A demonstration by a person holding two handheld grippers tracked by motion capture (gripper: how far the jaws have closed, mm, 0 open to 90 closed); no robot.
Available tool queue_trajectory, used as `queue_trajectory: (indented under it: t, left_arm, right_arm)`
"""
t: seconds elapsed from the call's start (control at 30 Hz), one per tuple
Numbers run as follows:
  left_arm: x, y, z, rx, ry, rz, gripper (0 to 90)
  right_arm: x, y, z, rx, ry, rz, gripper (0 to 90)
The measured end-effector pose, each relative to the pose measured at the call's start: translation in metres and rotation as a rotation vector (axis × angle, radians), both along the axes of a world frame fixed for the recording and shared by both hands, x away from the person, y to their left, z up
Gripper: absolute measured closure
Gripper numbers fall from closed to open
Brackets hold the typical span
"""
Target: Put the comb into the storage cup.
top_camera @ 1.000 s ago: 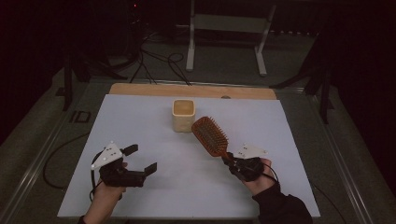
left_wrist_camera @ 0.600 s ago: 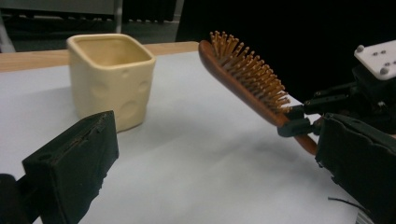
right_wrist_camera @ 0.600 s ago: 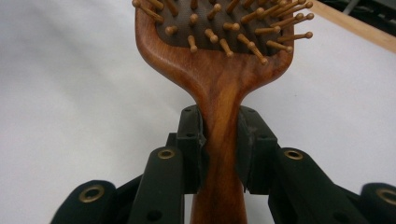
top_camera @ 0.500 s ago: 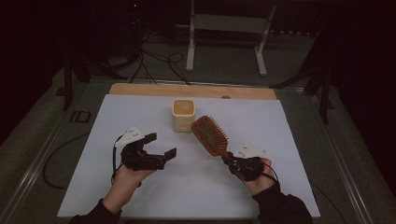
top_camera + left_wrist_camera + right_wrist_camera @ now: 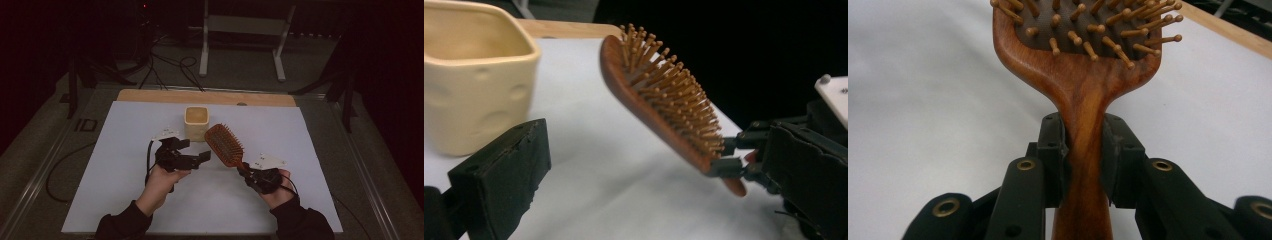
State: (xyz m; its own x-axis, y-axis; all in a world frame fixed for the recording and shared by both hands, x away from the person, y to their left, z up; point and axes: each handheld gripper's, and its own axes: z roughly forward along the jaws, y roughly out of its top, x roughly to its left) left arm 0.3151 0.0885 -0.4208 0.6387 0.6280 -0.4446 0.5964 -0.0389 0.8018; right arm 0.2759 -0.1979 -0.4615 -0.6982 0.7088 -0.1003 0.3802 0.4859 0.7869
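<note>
The right tongs (image 5: 246, 171) are seen nearest the person, pinched on the wooden handle of the hairbrush (image 5: 224, 144), a pad pressed on each side of it. The brush is held above the white counter (image 5: 310, 150), its head tilted up and away, bristles facing up. Just to the left, the left tongs (image 5: 199, 151) are spread apart with nothing between them. Beyond both, the cream cup (image 5: 196, 122) stands upright on the counter.

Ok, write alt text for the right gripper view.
The right claw grips a wooden hairbrush by its handle, jaws pressed on either side. The bristled head points up, above a white table surface.
</note>
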Motion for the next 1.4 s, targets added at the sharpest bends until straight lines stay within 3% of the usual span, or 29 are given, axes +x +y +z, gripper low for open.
queue_trajectory:
  t: [0.2, 0.33, 0.47, 0.67, 0.87, 1.13, 1.4]
  left_arm:
    - [0.012, -0.012, -0.003, -0.068, 0.037, 0.021, 0.2]
    - [0.02, -0.018, -0.004, -0.071, 0.038, 0.08, 0.2]
    - [0.028, -0.021, -0.006, -0.128, 0.074, 0.12, 0.2]
    - [0.034, -0.028, -0.009, -0.182, 0.131, 0.123, 0.6]
    - [0.035, -0.034, -0.014, -0.191, 0.178, 0.137, 11.3]
    - [0.035, -0.036, -0.021, -0.22, 0.198, 0.139, 32.2]
    - [0.036, -0.033, -0.024, -0.258, 0.209, 0.13, 40.0]
  right_arm:
    - [-0.001, 0.002, 0.0, -0.005, 0.0, 0.007, 73.2]
    - [-0.002, 0.003, 0.0, -0.003, -0.002, 0.008, 73.2]
    - [-0.002, 0.004, 0.0, -0.002, 0.0, 0.016, 73.1]
    - [-0.003, 0.004, 0.0, 0.002, 0.002, 0.019, 73.1]
    - [-0.003, 0.005, 0.001, -0.003, -0.001, 0.026, 73.1]
    - [-0.003, 0.005, 0.0, -0.005, -0.008, 0.024, 73.1]
    - [-0.003, 0.005, 0.0, -0.006, -0.004, 0.023, 73.1]
